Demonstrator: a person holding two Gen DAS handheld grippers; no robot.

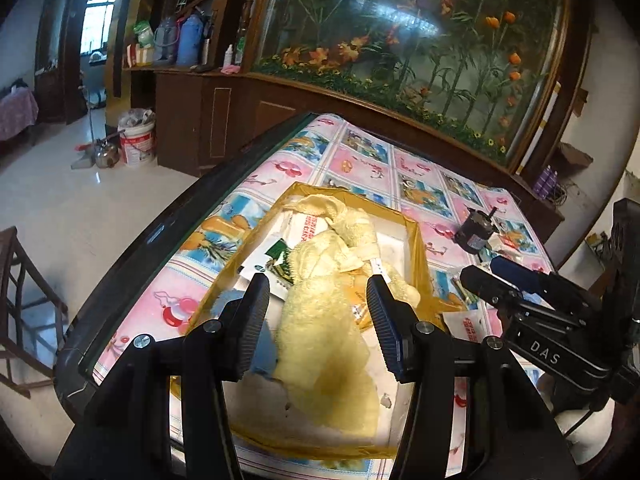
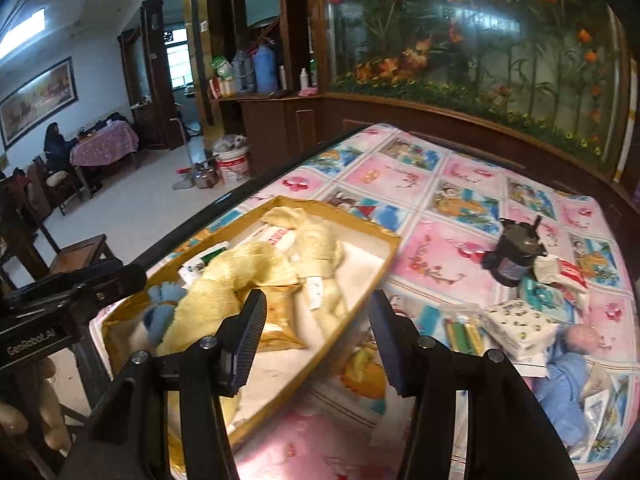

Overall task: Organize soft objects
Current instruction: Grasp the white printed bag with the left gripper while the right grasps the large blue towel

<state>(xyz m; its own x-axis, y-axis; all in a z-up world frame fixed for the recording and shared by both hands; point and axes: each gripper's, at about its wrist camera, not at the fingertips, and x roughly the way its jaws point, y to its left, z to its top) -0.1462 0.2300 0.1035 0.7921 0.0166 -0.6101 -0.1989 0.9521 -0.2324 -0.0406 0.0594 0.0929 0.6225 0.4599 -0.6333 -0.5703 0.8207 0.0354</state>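
Yellow plush cloth (image 1: 320, 312) lies loose in the shallow cardboard box (image 1: 416, 236), spread along its length over paper packets; in the right wrist view the same cloth (image 2: 224, 280) sits mid-box with a white tag showing. Small blue soft item (image 2: 160, 312) is tucked against it at the box's near-left end. Box sits on the table (image 2: 420, 184), close to its left edge, on a pink-and-blue patterned cover.

Left claw (image 1: 318, 312) hovers over the box, jaws apart, cloth below the gap, pads not pressing it. Right claw (image 2: 318, 336) hovers over the box's right wall, jaws apart, nothing between them.

Toward the table's right edge, well apart from the box: dark cylindrical motor-like part (image 2: 516, 252), white patterned tissue pack (image 2: 520, 324), blue cloth bundle (image 2: 560, 384), small packets. A planted glass tank (image 1: 420, 40) runs behind the far edge.
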